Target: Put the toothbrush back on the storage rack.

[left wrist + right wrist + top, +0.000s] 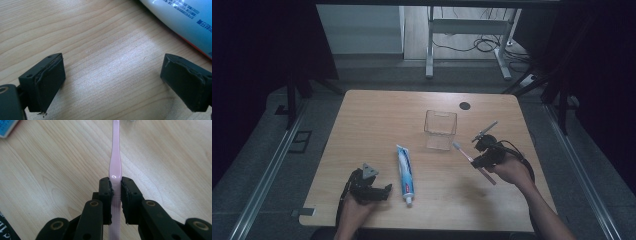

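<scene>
The right gripper [478, 159] was up over the right side of the counter [362, 125], near the right edge. Its fingers [105, 192] pinched a pink toothbrush [115, 167] tight by the handle, one finger on each side. In the high view the toothbrush [472, 161] was slanted, with its brush end pointing toward the middle of the counter and its other end sticking out toward the near edge, past the person's right hand [512, 172]. The brush end was just beside a clear plastic box [440, 129], which stood open at the top a little behind the middle of the counter. The left gripper [384, 192] was low by the near left corner, held in the person's left hand [354, 210]. Its fingers [47, 82] were spread wide apart with bare wood between them and held nothing. A blue and white toothpaste tube [405, 172] lay flat just to the right of the left gripper, with its cap end toward the near edge. A small dark round spot [465, 105] sat close to the far edge.
</scene>
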A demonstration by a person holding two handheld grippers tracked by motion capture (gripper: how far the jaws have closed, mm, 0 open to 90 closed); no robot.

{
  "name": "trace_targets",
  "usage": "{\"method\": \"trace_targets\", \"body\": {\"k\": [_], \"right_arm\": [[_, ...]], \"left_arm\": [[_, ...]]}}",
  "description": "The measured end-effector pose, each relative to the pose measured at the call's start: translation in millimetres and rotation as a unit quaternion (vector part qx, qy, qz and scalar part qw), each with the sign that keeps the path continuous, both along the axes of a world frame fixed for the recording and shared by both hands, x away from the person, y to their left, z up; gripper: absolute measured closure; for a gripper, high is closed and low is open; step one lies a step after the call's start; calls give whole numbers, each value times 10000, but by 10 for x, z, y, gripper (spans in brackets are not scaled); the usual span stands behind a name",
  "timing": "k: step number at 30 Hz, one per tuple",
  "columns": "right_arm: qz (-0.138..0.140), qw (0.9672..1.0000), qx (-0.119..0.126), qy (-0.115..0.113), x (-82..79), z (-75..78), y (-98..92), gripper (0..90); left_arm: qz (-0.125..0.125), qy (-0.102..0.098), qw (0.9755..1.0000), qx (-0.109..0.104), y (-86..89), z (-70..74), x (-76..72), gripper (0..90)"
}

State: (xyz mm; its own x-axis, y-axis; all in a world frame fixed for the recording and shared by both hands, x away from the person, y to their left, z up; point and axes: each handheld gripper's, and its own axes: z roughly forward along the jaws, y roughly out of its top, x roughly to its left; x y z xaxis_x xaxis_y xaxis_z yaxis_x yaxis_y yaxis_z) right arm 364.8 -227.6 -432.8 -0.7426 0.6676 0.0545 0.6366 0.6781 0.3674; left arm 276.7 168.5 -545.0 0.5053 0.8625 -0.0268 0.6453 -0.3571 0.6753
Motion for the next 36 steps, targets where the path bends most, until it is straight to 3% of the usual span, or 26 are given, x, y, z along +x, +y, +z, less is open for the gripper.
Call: {"method": "trace_targets", "body": {"k": [18, 30, 36], "right_arm": [[-74, 9984, 394, -410, 27, 426, -21, 779], [-143, 9955, 696, -619, 128, 525, 60, 779], [-216, 9922, 928, -809, 209, 567, 108, 779]], "left_arm": [[6, -14, 10000, -10, -1, -2, 2, 56], [-4, -18, 10000, -3, 0, -1, 3, 56], [0, -16, 10000, -6, 0, -1, 2, 56]]}}
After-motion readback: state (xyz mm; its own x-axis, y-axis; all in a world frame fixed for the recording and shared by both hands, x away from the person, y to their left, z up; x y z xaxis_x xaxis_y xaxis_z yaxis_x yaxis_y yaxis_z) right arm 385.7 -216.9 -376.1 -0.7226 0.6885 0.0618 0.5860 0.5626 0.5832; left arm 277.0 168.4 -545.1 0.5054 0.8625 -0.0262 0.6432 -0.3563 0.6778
